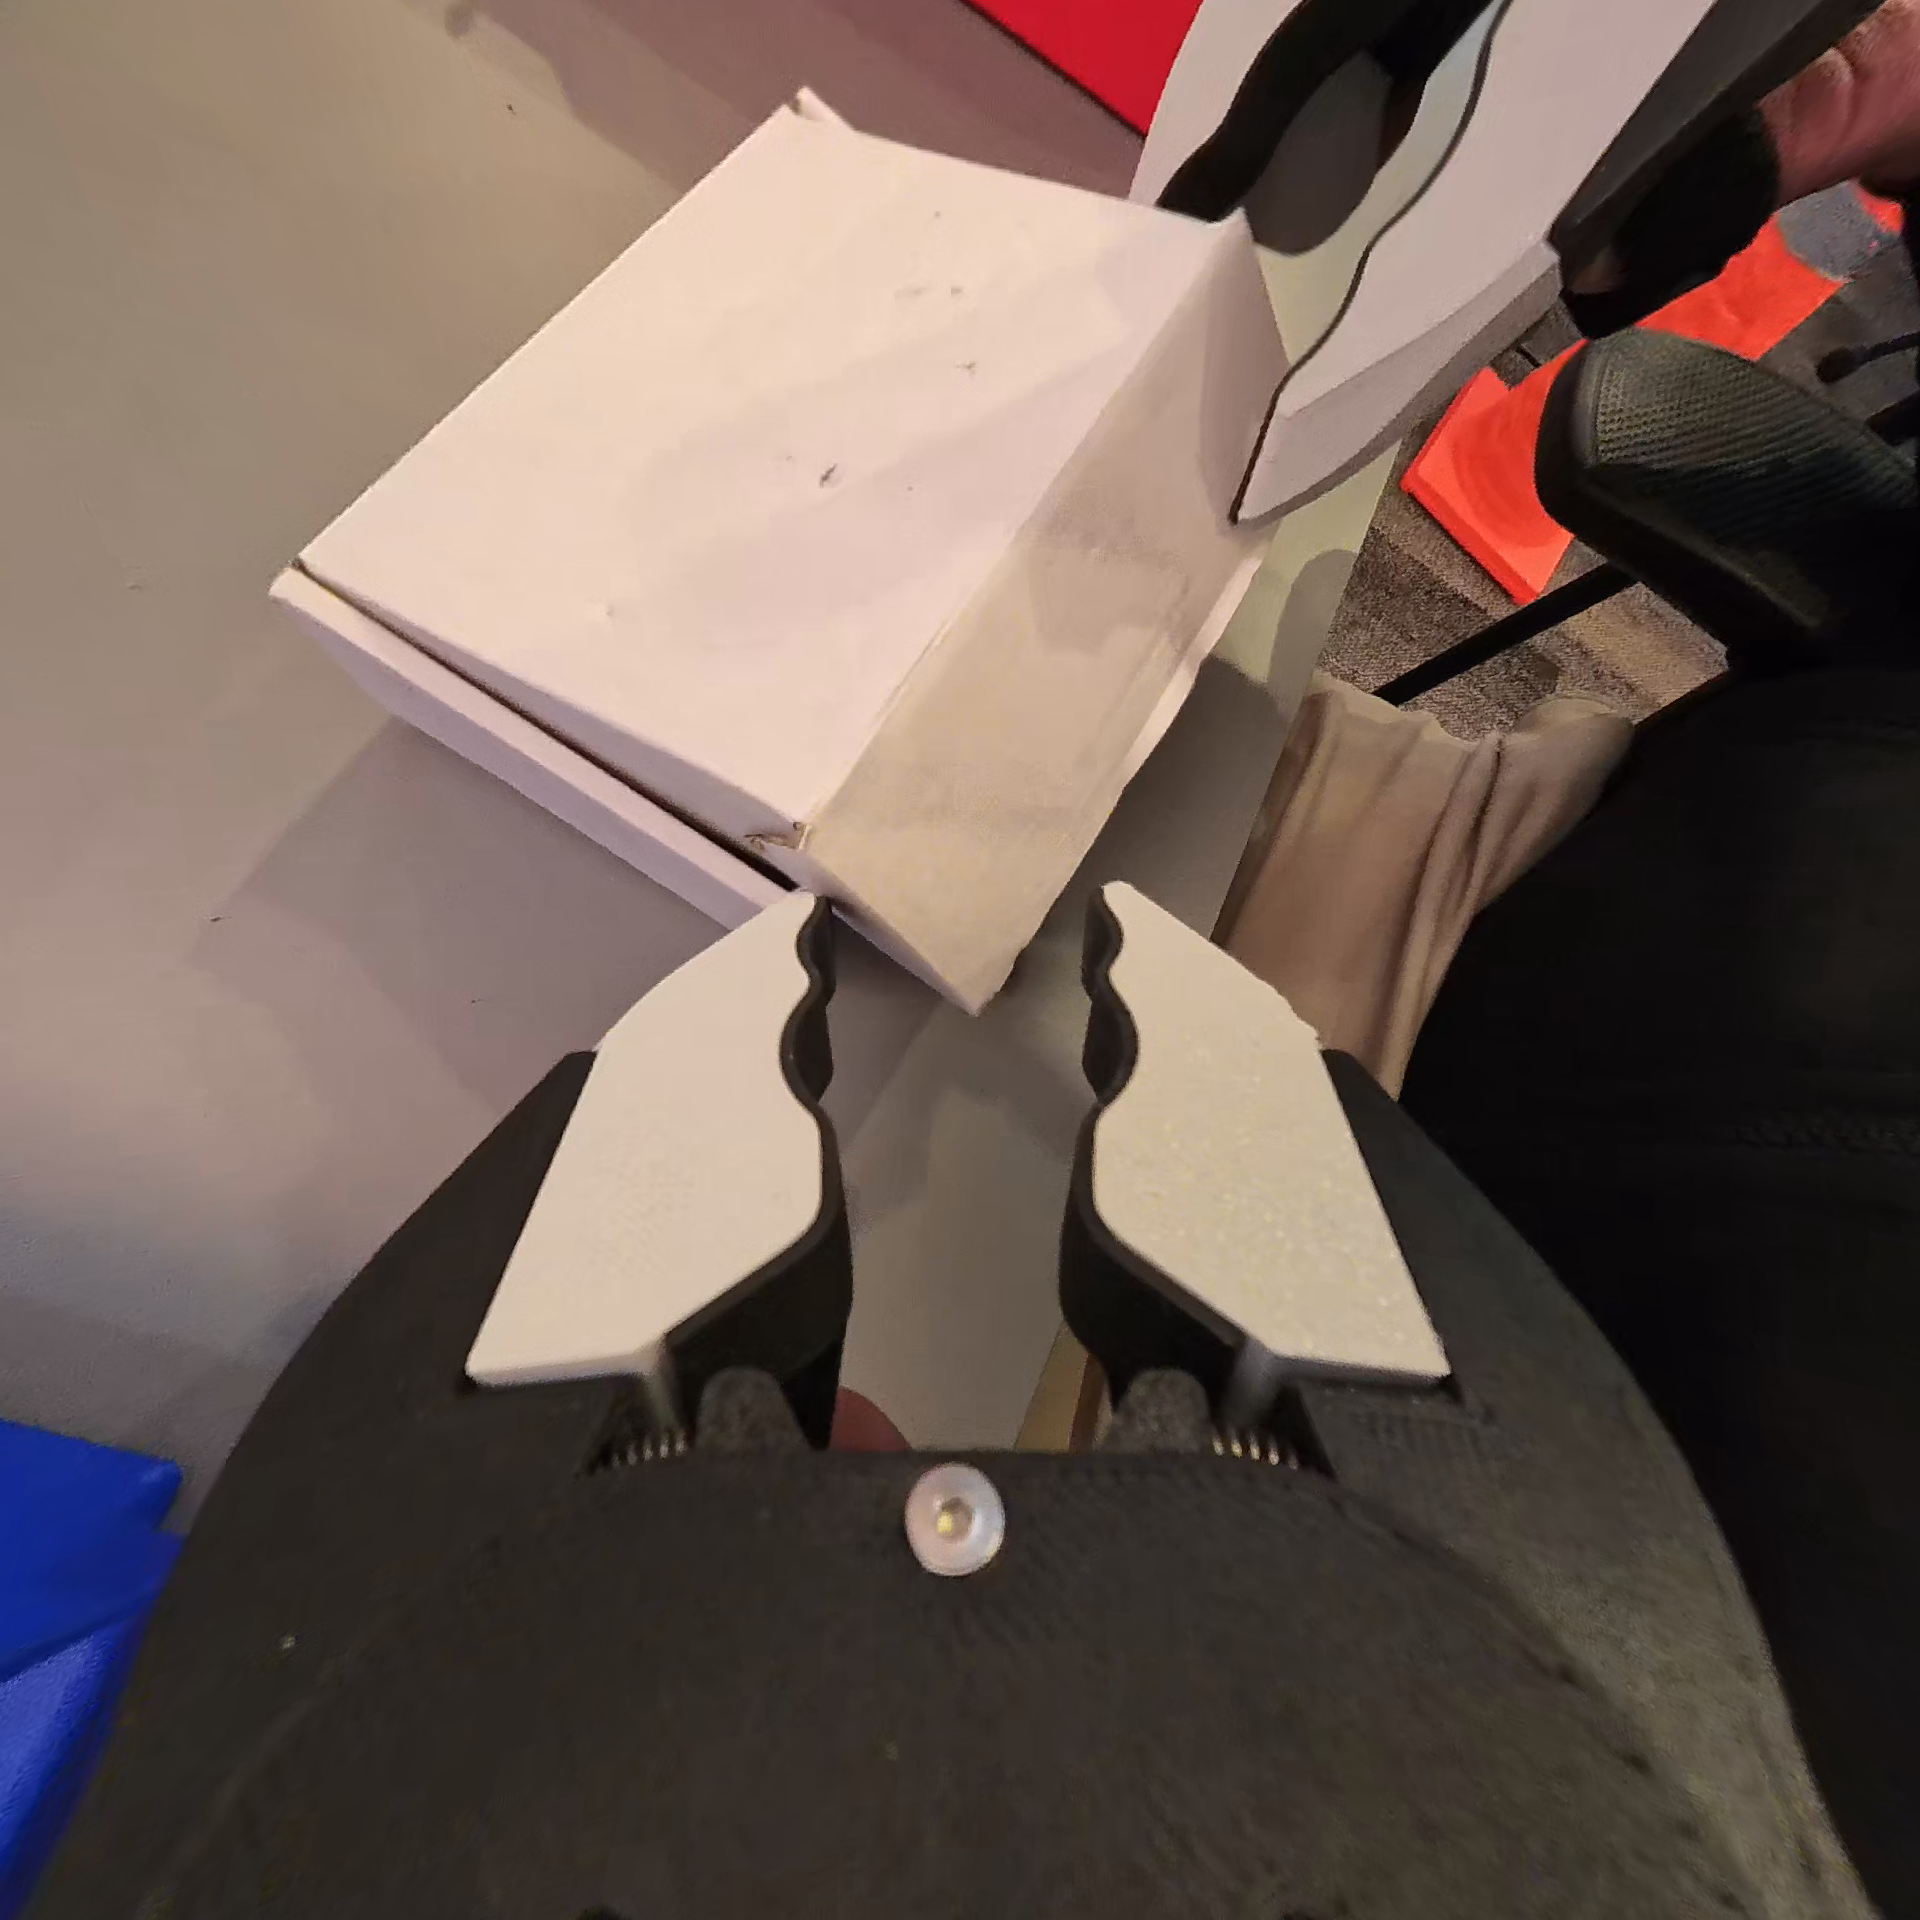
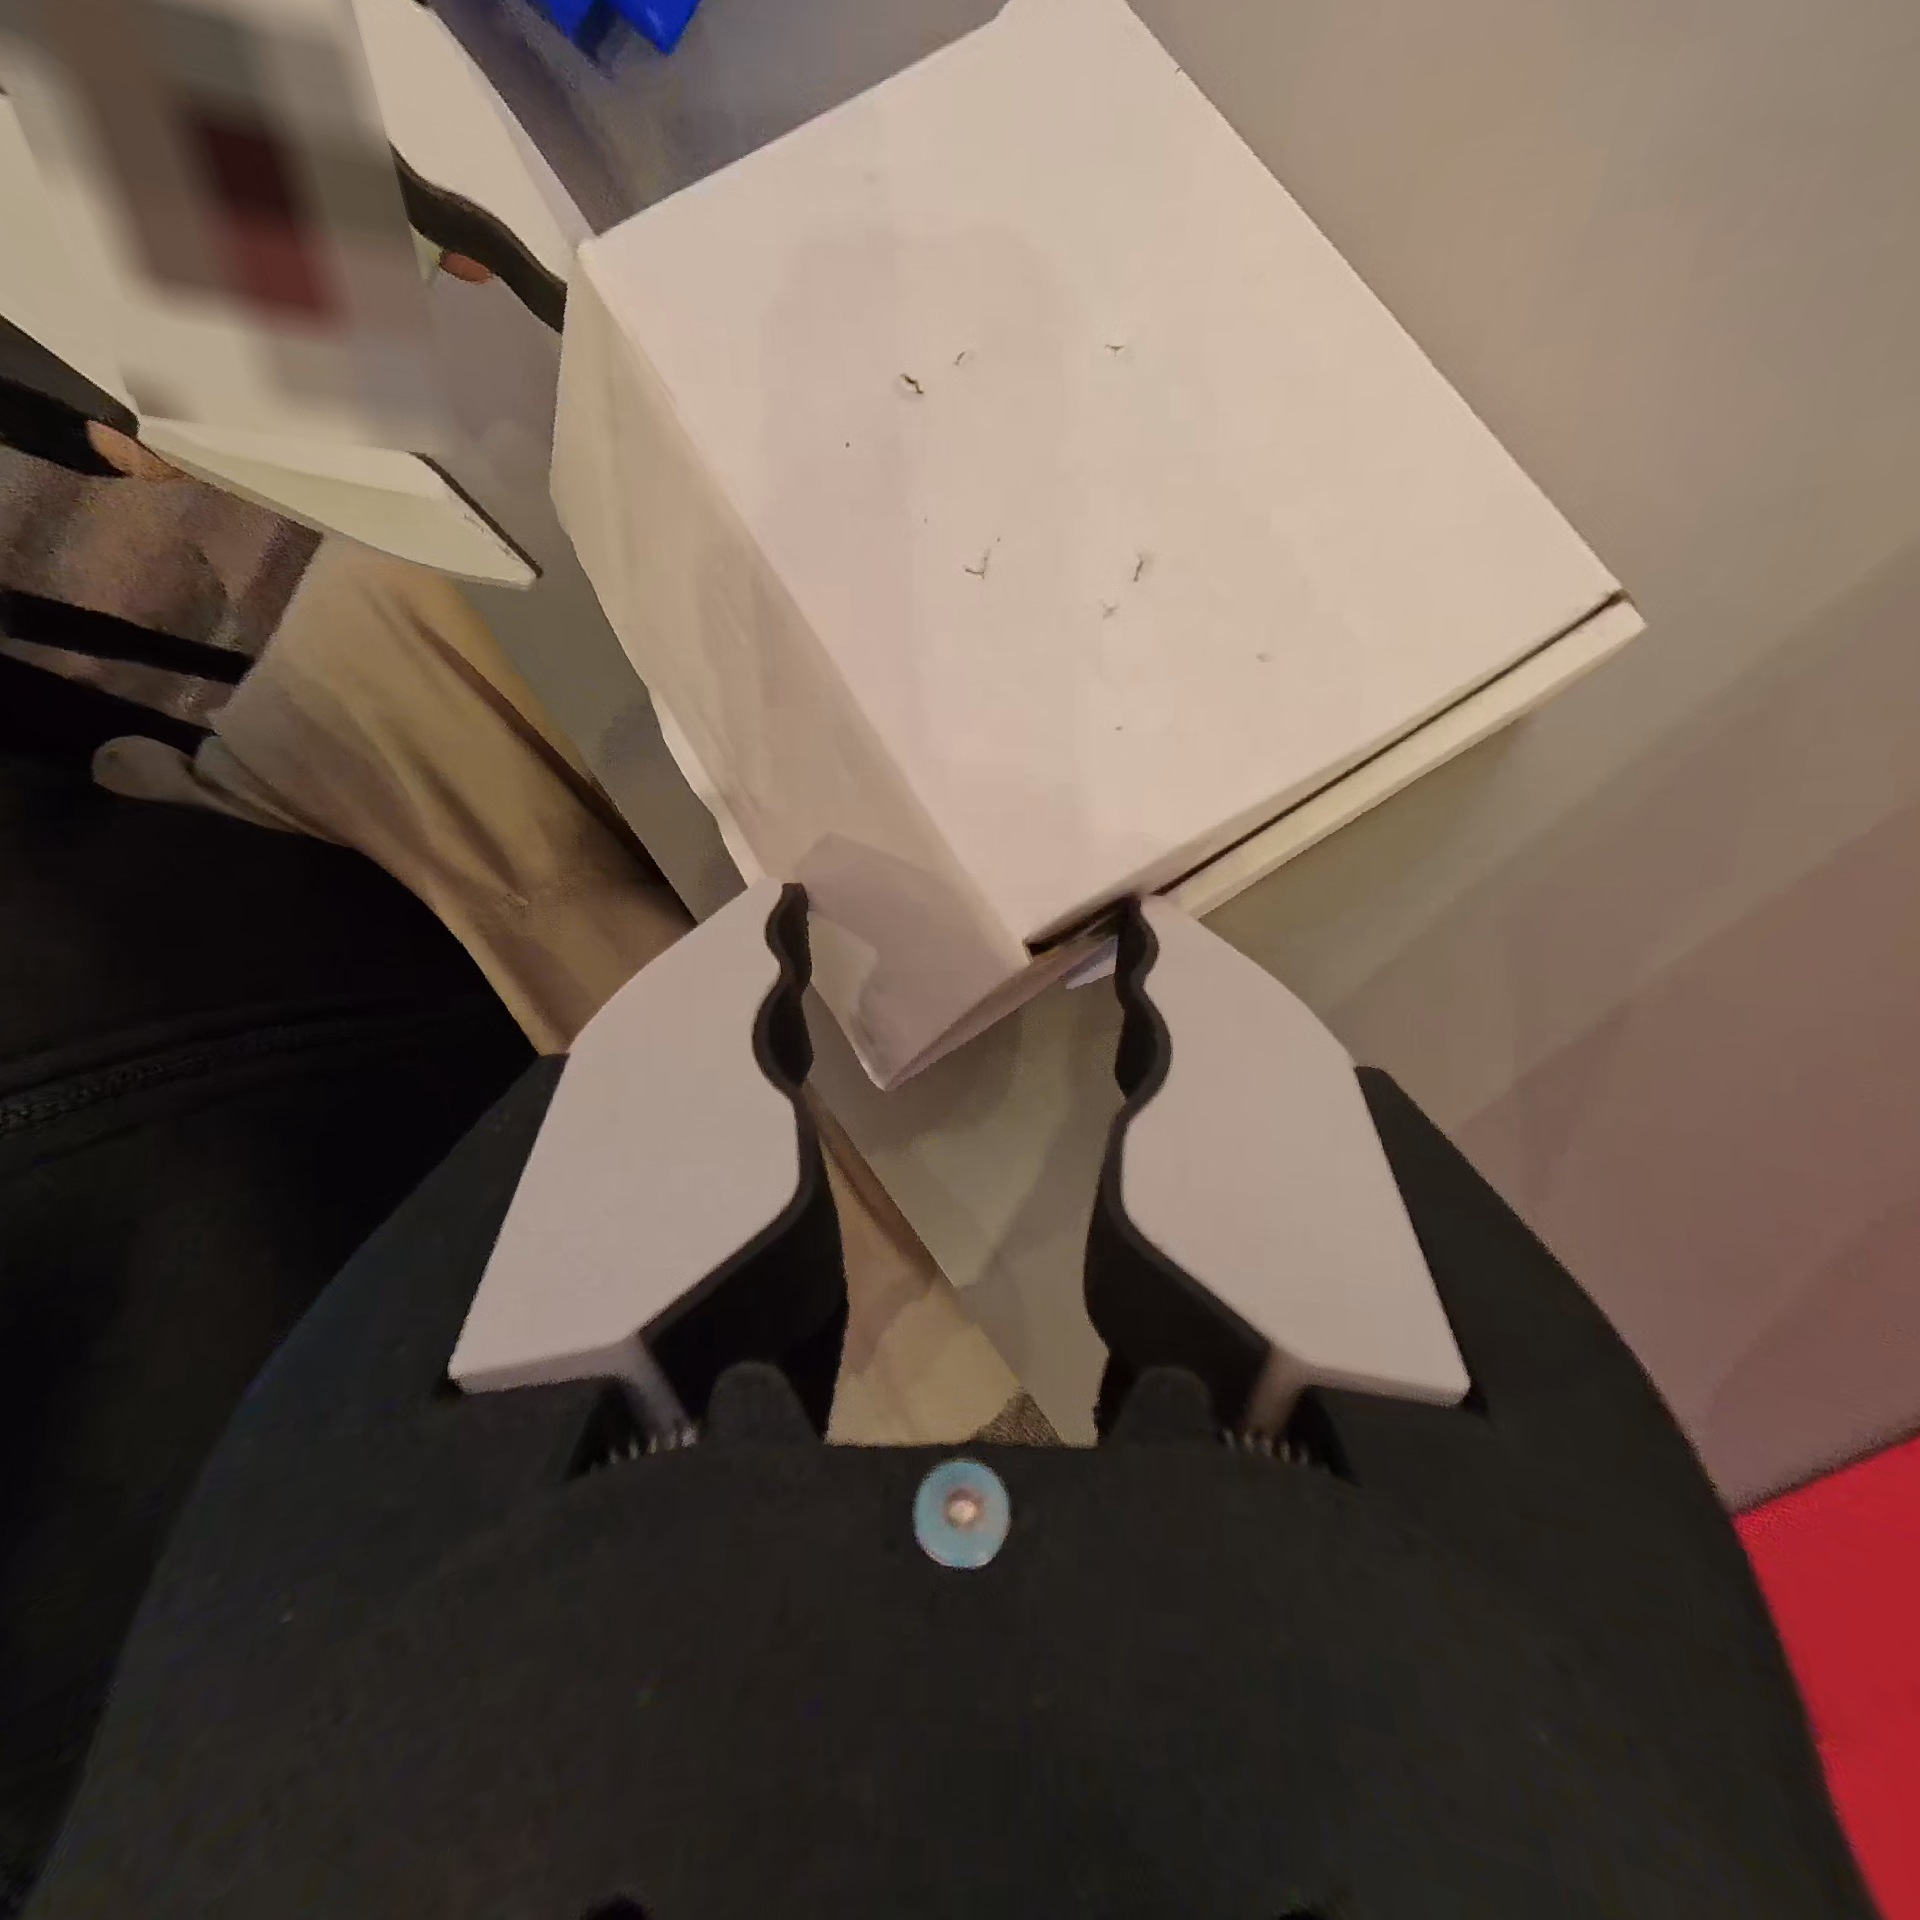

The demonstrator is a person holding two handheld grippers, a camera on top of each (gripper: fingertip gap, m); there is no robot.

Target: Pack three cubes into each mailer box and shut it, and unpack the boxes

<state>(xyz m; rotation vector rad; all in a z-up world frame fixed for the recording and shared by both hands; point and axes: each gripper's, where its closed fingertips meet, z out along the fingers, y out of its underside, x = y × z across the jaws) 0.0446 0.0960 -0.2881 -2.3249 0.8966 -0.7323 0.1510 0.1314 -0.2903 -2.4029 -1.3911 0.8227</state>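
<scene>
- A white mailer box (image 1: 790, 499) lies flat on the grey table (image 1: 156, 416) at its near edge, lid down, with one corner jutting out over the edge.
- In the left wrist view the box sits diagonally: its long axis runs from the lower left up to the upper right, and the front flap's face slopes down towards the camera.
- A dark seam (image 1: 540, 717) between lid and base shows along the box's lower-left side.
- The left gripper (image 1: 956, 914) hovers just before the box's near corner; its fingers are spread with nothing between them.
- The right gripper (image 2: 961, 914) has its fingers apart on either side of the box's other near corner, which reaches into the gap; whether the pads touch the card cannot be told.
- In the right wrist view the box (image 2: 1091, 499) runs away from the camera, and the lid seam shows on its right side.
- Small dark scuffs (image 2: 914, 387) mark the lid.
- A blue thing (image 1: 73, 1558) lies at the lower left of the table, and a red sheet (image 2: 1839, 1662) at the right.
</scene>
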